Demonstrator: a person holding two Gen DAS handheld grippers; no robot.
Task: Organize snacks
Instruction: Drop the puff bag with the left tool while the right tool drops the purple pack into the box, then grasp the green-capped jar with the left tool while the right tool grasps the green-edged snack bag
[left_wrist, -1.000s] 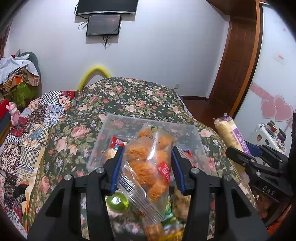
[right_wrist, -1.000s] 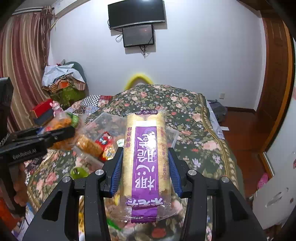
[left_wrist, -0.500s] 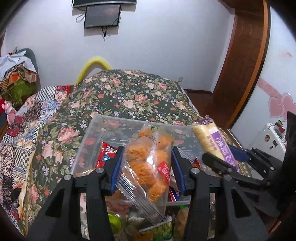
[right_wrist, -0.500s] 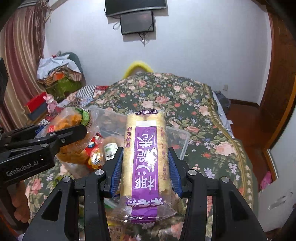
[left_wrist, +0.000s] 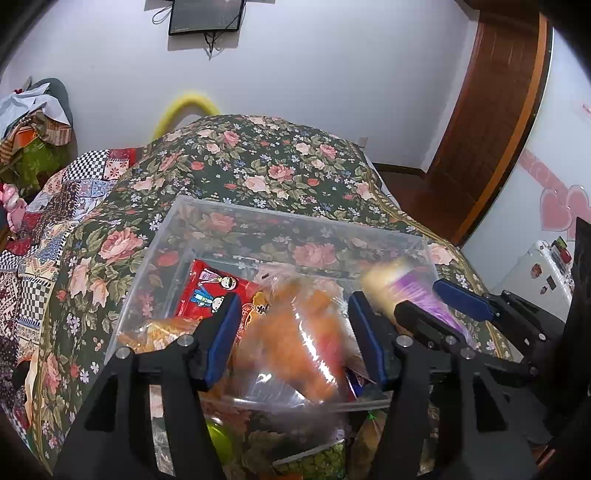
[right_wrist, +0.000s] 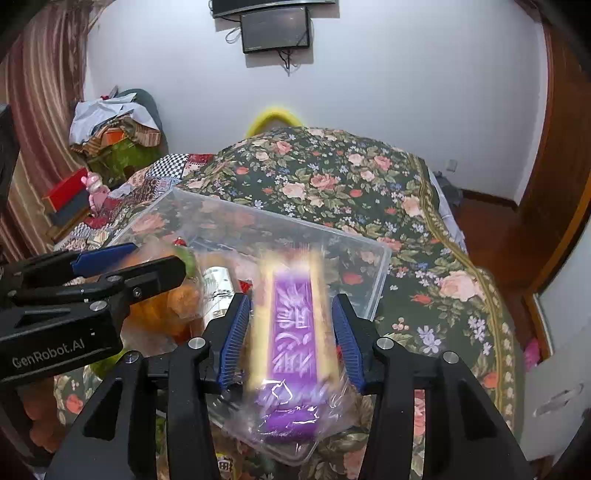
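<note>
A clear plastic bin (left_wrist: 288, 221) sits on the floral bedspread and holds several snack packs, among them a red one (left_wrist: 210, 291). My left gripper (left_wrist: 293, 332) is over the bin with its jaws apart; the clear bag of orange snacks (left_wrist: 295, 343) between them is blurred and no longer pinched. My right gripper (right_wrist: 291, 332) is also over the bin (right_wrist: 376, 273) with its jaws apart; the purple-and-yellow pack (right_wrist: 291, 325) is blurred between them. The purple pack also shows in the left wrist view (left_wrist: 402, 288).
The floral bedspread (left_wrist: 258, 173) covers the bed; a patchwork quilt (left_wrist: 40, 229) lies at the left. More snacks and a green lid (left_wrist: 218, 435) lie near the bin's near side. A cluttered pile (right_wrist: 110, 129) stands at the far left, a white cabinet (left_wrist: 535, 273) at the right.
Both grippers moved forward over the bin and opened. The orange snack bag and the purple pack, gripped before, are now blurred and dropping between the opened jaws.
</note>
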